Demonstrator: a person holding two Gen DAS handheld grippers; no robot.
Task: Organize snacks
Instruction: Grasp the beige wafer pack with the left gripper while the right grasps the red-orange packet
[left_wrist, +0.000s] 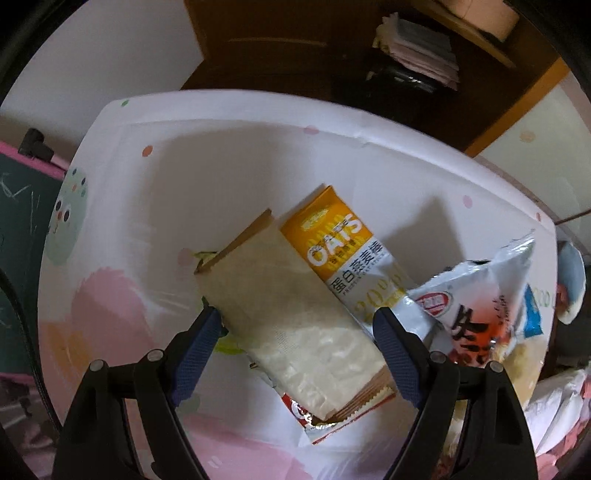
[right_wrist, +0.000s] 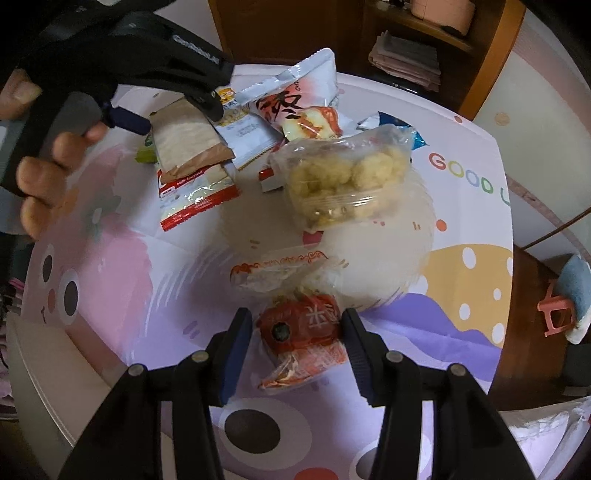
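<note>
On the table (right_wrist: 461, 236) with its cartoon-print cloth, most of our snacks lie heaped toward the far edge. Our left gripper (left_wrist: 295, 325) hangs over that heap with its jaws spread wide, one on each side of a pale wafer pack (left_wrist: 295, 325) without pressing it. That pack lies on a red-and-white packet (left_wrist: 314, 424), and an orange oat bar wrapper (left_wrist: 343, 254) sits against its right side, with a white chip bag (left_wrist: 480, 306) further right. From the right wrist camera we see a clear bag of puffed balls (right_wrist: 343, 177) just nearer than the heap, toward the middle of the table. Near the front edge our right gripper (right_wrist: 299, 332) has its jaws apart around a red candy packet (right_wrist: 299, 332); we cannot tell whether the pads touch it. A clear wrapper with red trim (right_wrist: 280, 273) lies just beyond it.
</note>
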